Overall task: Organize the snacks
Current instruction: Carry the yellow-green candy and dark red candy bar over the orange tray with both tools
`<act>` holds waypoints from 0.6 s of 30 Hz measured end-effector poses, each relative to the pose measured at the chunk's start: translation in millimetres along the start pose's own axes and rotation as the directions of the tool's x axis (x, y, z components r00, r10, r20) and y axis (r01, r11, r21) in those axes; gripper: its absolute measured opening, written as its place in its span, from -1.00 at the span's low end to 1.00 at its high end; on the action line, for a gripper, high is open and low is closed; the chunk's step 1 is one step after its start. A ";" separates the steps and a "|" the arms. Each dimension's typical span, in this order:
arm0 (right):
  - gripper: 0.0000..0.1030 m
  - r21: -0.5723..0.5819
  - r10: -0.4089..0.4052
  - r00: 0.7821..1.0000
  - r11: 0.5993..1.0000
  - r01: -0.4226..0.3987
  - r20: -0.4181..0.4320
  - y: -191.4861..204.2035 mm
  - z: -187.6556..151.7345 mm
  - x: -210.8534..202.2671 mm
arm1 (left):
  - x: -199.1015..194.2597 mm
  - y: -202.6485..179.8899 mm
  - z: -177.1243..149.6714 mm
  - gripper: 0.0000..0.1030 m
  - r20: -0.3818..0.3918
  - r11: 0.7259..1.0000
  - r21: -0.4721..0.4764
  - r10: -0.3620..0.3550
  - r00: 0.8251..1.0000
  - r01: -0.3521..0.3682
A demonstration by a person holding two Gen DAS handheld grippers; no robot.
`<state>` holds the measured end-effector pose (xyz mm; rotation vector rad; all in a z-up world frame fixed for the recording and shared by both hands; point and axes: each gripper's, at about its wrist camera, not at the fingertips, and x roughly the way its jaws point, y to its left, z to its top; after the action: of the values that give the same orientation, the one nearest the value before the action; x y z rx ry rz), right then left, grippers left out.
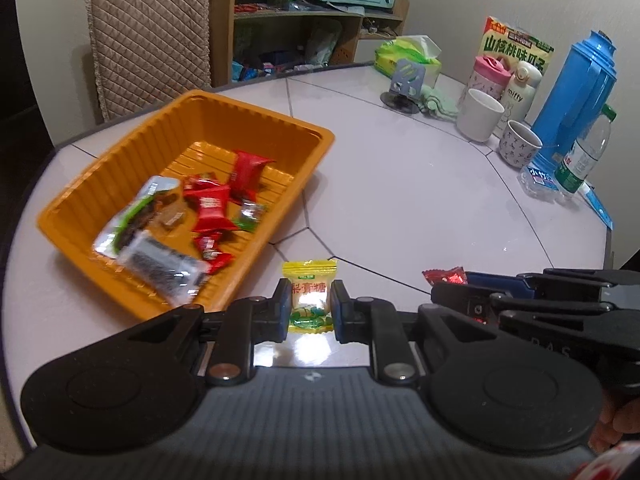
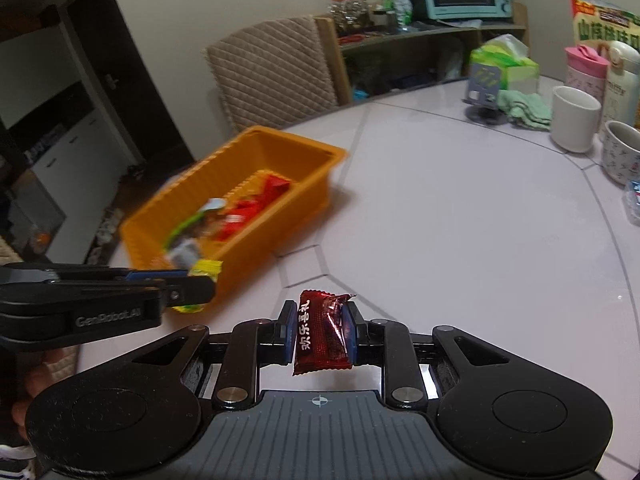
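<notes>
Yellow candy (image 1: 311, 300) pinched in left gripper (image 1: 310, 307); right gripper (image 2: 320, 334) clamps red candy (image 2: 323, 330).

Glossy, tile-patterned table (image 1: 400, 200) mirroring light. Ribbed orange plastic tray (image 1: 132, 168), slightly shiny. Crinkly foil-like red candy wrapper (image 2: 322, 330); glossy yellow plastic sweet packet (image 1: 310, 298). Matt black plastic gripper arms with small metal rivets. At twelve o'clock, quilted beige cloth chair cover (image 1: 152, 36).
</notes>
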<state>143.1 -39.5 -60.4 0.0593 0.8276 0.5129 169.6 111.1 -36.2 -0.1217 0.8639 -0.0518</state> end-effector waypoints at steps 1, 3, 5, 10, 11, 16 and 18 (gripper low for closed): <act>-0.53 -0.001 0.010 1.000 1.000 -0.010 0.001 7.3 0.6 -0.6 | -4.3 4.8 0.1 -0.65 0.003 1.000 -0.002 0.002 1.000 -0.002; -0.53 0.000 0.031 1.000 1.000 -0.031 0.004 20.7 2.8 0.1 | -13.0 15.4 0.3 -0.65 0.010 1.000 -0.007 0.008 1.000 -0.008; -0.53 0.000 0.049 0.999 0.999 -0.049 0.010 33.2 6.1 2.7 | -21.1 27.3 2.2 -0.65 0.022 1.000 -0.011 0.014 1.000 -0.014; -0.53 0.002 0.080 0.996 0.997 -0.080 0.030 61.0 19.8 16.6 | -31.5 56.9 11.8 -0.65 0.048 0.999 -0.020 0.033 0.998 -0.032; -0.53 0.005 0.086 0.996 0.996 -0.086 0.035 66.4 23.3 20.8 | -31.8 62.5 14.3 -0.65 0.051 0.999 -0.022 0.034 0.998 -0.033; -0.53 0.006 0.088 0.995 0.996 -0.088 0.051 85.6 41.4 44.6 | -24.3 88.2 28.6 -0.65 0.060 0.999 -0.014 0.049 0.997 -0.048; -0.53 0.010 0.083 0.995 0.996 -0.084 0.058 89.8 48.9 55.1 | -18.8 96.7 35.6 -0.65 0.061 0.999 -0.009 0.047 0.997 -0.046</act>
<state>172.0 71.6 -42.9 0.1202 0.7741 0.5823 184.1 211.8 -11.4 -0.1095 0.8056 -0.0015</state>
